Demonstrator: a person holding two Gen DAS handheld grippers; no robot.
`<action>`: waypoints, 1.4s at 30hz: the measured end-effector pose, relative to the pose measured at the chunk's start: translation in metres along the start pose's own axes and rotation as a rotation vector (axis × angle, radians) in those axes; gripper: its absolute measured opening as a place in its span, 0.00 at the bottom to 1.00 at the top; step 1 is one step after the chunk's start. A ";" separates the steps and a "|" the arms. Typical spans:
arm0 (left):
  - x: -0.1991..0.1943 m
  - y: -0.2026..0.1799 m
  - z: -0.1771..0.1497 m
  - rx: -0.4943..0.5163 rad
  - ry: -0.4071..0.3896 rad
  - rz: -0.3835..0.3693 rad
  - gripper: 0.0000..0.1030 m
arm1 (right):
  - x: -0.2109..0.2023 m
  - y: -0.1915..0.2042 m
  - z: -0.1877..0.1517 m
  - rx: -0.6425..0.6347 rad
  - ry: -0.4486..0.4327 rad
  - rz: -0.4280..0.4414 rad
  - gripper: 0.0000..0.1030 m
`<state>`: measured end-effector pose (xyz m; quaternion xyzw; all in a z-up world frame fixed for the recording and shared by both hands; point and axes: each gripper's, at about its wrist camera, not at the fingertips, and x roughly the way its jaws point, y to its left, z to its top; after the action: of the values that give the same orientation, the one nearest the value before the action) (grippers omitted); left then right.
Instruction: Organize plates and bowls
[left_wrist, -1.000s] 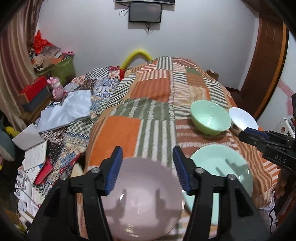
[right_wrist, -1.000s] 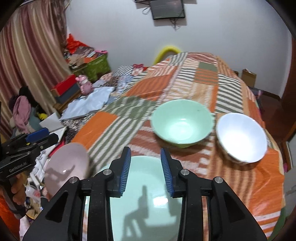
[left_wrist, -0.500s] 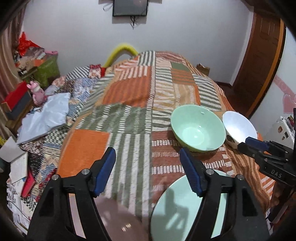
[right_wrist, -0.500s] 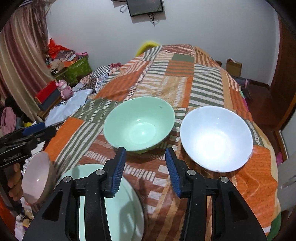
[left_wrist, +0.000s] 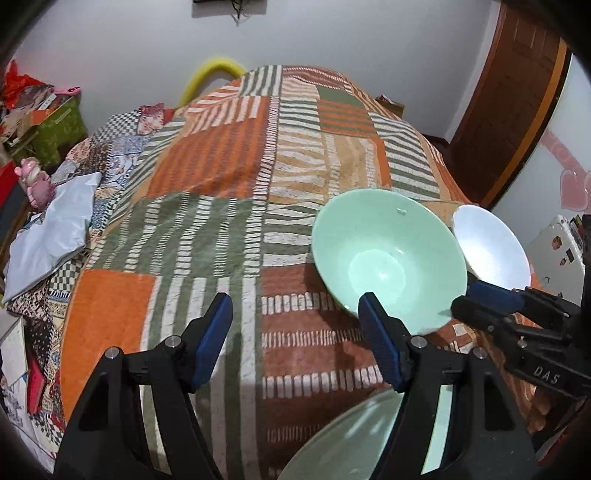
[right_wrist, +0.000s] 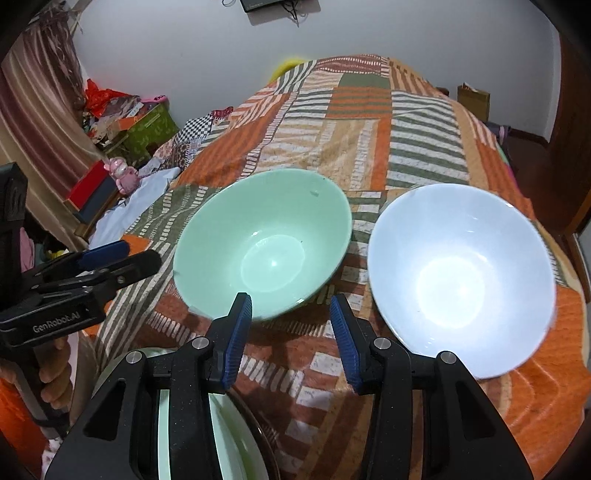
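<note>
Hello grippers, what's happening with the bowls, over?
Left gripper open, empty. Right gripper open, empty, facing gap between green bowl and white bowl. Green plate nearest. Nothing blocking.

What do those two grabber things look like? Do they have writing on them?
Both are black plastic with silver screws and ridged blue pads on the fingers. The left gripper reads "GenRobot.AI" on its side; the right gripper shows "DAS".

Open right tongs (right_wrist: 291, 328) hover before green bowl (right_wrist: 264, 242) and white bowl (right_wrist: 460, 273).
</note>
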<state>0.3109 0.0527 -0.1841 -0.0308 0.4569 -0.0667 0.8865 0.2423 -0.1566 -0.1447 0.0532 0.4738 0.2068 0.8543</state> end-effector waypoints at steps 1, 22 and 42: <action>0.004 -0.002 0.002 0.007 0.006 -0.003 0.68 | 0.002 0.000 0.000 0.004 0.003 0.003 0.39; 0.027 -0.022 -0.001 0.057 0.107 -0.045 0.26 | 0.014 0.008 0.004 0.002 0.058 0.031 0.33; 0.022 -0.005 -0.016 0.038 0.124 -0.019 0.25 | 0.033 0.018 0.013 -0.041 0.082 0.020 0.32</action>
<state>0.3097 0.0447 -0.2107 -0.0141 0.5091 -0.0855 0.8563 0.2632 -0.1258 -0.1588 0.0320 0.5035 0.2269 0.8330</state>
